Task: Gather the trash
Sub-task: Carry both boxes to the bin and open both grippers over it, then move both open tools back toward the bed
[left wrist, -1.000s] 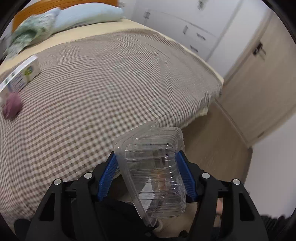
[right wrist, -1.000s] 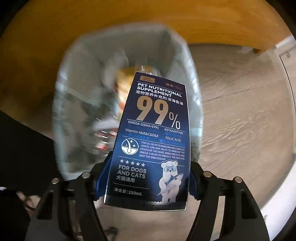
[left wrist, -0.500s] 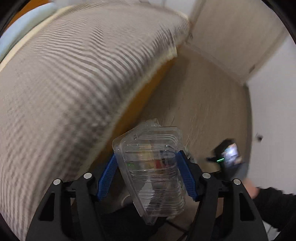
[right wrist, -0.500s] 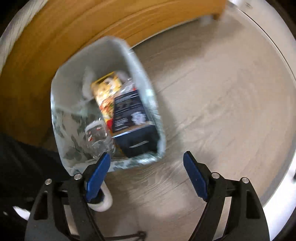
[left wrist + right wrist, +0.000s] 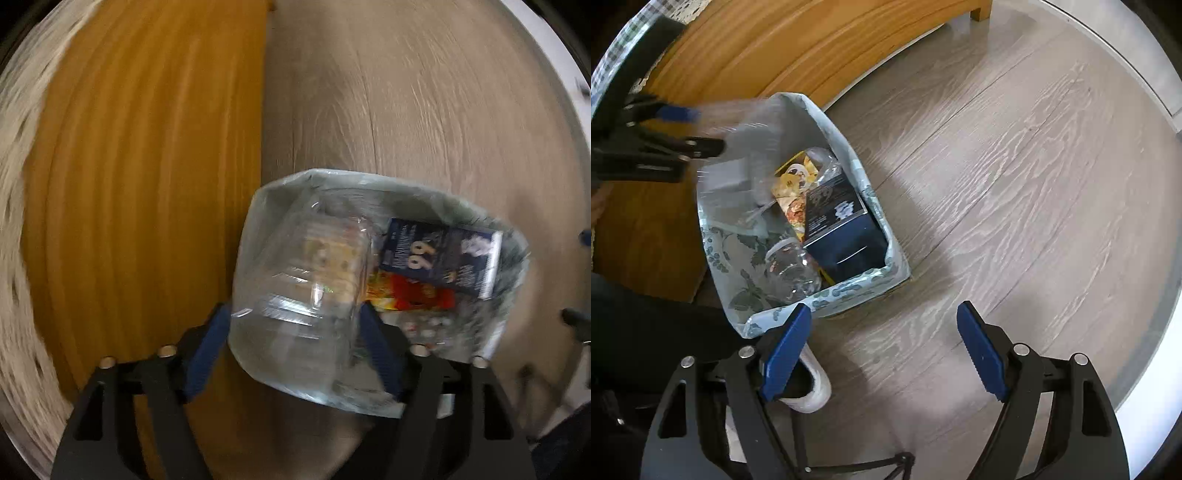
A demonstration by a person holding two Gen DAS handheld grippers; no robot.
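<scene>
My left gripper (image 5: pixel 293 328) is shut on a clear plastic clamshell container (image 5: pixel 299 295) and holds it over the lined trash bin (image 5: pixel 399 188). From the right wrist view the container (image 5: pixel 738 147) and the left gripper (image 5: pixel 694 129) hang blurred above the bin's far left corner. The bin (image 5: pixel 849 291) holds the dark blue pet supplement box (image 5: pixel 842 218), a yellow-red wrapper (image 5: pixel 792 199) and a clear bottle (image 5: pixel 794 266). The box also shows in the left wrist view (image 5: pixel 439 262). My right gripper (image 5: pixel 884 347) is open and empty above the floor, just in front of the bin.
The orange wooden bed frame (image 5: pixel 775 48) runs right behind the bin, with the checked bedspread (image 5: pixel 14 184) above it. Grey wood floor (image 5: pixel 1015 166) spreads to the right. A white slipper (image 5: pixel 812 387) lies under my right gripper.
My left gripper swung from over the bed down to above the bin, still holding the clamshell. My right gripper let the blue box drop into the bin, opened, and drew back.
</scene>
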